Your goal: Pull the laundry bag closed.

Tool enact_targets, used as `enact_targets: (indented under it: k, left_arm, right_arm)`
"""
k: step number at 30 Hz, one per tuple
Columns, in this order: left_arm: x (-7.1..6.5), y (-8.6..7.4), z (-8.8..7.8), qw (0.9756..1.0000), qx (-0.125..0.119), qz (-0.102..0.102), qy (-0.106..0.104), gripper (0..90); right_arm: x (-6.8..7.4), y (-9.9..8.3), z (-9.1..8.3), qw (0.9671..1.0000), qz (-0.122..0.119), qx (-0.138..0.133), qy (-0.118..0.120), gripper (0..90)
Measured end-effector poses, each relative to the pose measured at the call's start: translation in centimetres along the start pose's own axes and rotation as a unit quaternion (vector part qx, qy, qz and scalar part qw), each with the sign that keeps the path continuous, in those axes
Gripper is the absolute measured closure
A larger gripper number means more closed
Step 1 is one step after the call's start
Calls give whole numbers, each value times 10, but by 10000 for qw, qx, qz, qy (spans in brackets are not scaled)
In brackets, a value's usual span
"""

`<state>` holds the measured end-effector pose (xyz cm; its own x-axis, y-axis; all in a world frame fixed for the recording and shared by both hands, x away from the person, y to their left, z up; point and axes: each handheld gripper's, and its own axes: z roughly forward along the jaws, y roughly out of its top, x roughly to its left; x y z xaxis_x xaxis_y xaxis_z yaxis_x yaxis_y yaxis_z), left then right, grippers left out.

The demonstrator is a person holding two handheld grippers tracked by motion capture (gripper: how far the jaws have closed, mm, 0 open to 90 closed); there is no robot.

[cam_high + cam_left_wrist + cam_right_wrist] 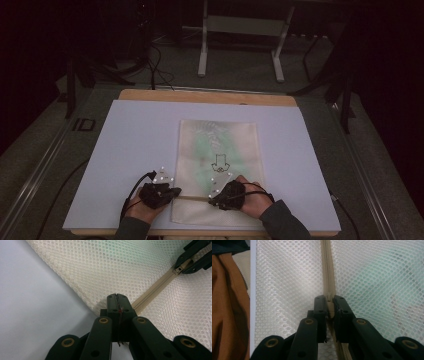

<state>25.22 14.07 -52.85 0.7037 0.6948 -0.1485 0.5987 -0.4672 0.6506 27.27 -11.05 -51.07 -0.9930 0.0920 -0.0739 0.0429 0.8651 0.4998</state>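
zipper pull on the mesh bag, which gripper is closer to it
Right. The right gripper is shut on the zipper pull, partway along the zipper. The left gripper is clamped on the mesh bag at the zipper's end by the bag's edge, apart from the pull.

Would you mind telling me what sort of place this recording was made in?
Probably a lab or studio recording station: a white board laid on a wooden table, dark curtains around it, cables on grey carpet, and a metal stand behind.
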Motion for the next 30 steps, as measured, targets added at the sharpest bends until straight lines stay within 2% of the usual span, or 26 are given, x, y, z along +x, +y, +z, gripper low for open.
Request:
enact_targets:
  k: [30]
  left_arm:
    - [0, 0, 0, 10000, -9, -17, 1, 893]
  right_arm:
    - [-1, -21, -13, 9999, 130, 12, -47, 823]
